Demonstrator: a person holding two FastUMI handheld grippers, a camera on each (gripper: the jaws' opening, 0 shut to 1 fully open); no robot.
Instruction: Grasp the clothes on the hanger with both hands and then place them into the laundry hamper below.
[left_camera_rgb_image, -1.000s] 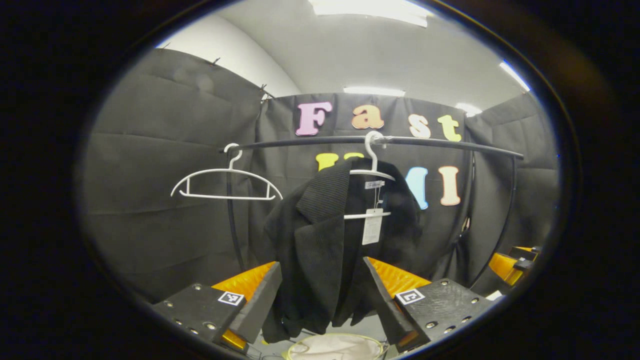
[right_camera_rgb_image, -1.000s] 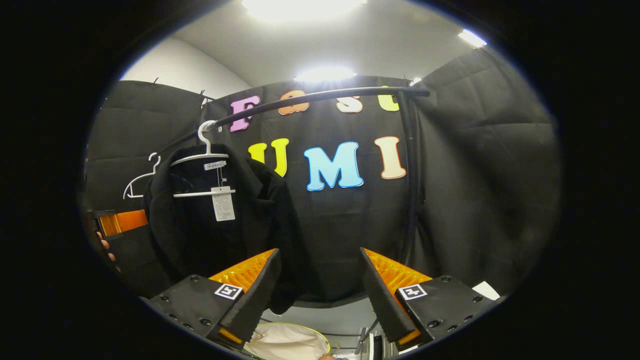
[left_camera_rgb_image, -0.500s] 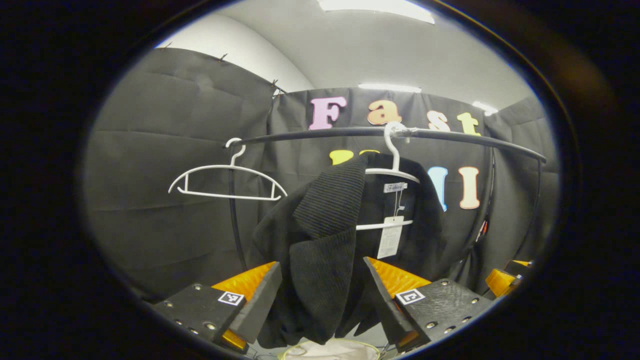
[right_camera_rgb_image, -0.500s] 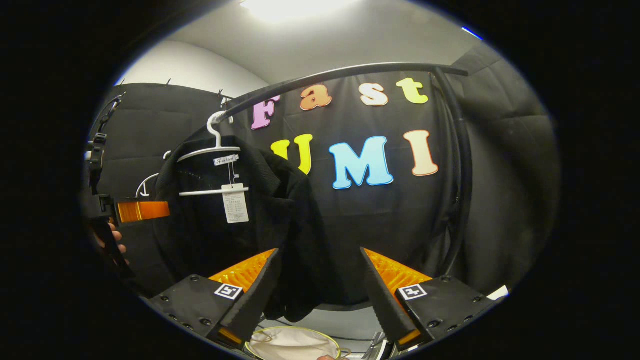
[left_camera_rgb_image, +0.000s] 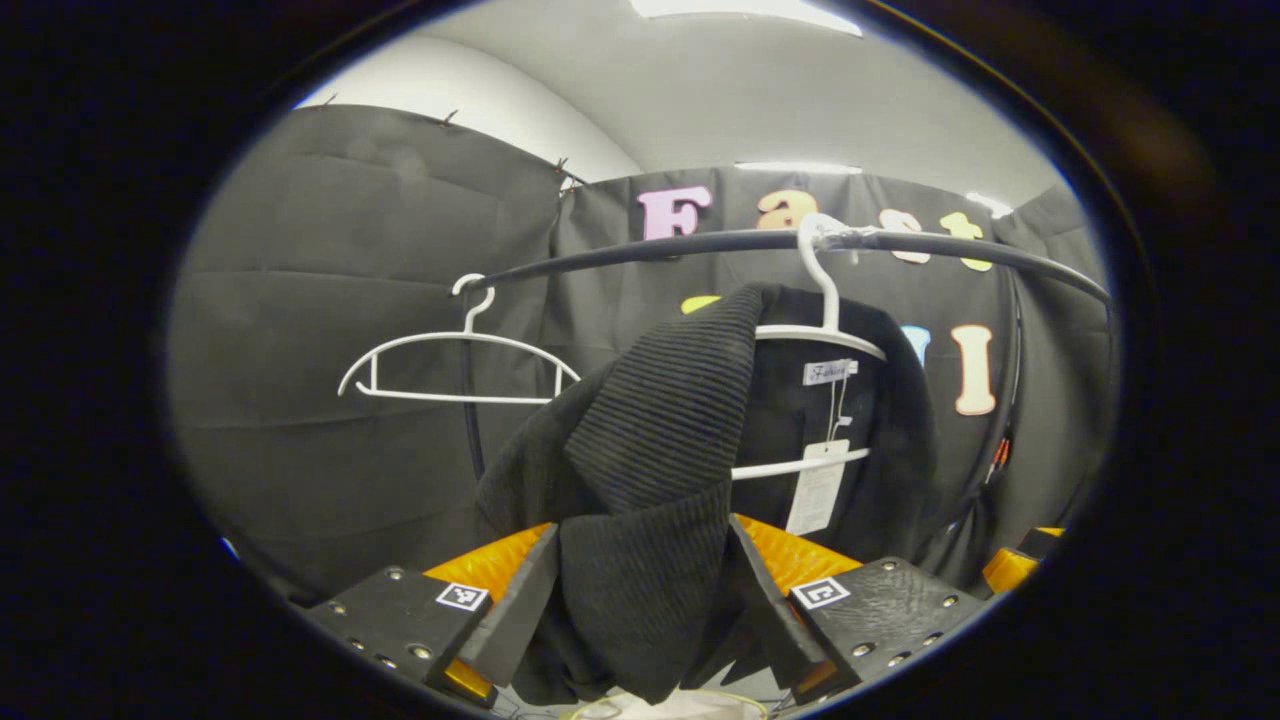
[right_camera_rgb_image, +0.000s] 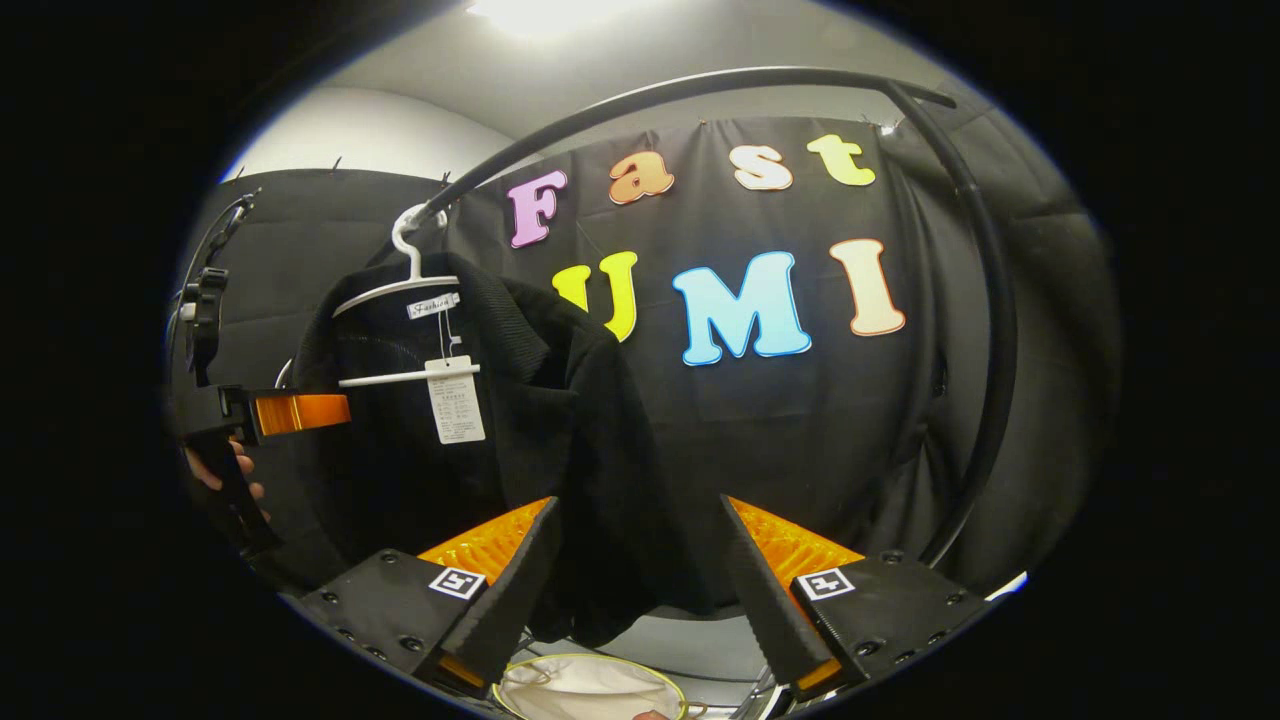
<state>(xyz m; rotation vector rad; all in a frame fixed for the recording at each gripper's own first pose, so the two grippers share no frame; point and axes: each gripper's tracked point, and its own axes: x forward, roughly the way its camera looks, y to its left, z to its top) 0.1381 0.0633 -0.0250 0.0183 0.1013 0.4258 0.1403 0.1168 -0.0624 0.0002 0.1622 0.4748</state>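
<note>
Left gripper (left_camera_rgb_image: 640, 585) jaws apart, black ribbed jacket (left_camera_rgb_image: 650, 470) lapel hanging straight down between them, closer grab. Right gripper (right_camera_rgb_image: 635, 575) jaws apart too, jacket's other edge between them, just ahead. Cream laundry hamper (right_camera_rgb_image: 590, 690) below both jaws

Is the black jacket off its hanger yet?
Still on: the black jacket hangs from the white hanger hooked on the rail, with the open left gripper around its front edge.
</note>
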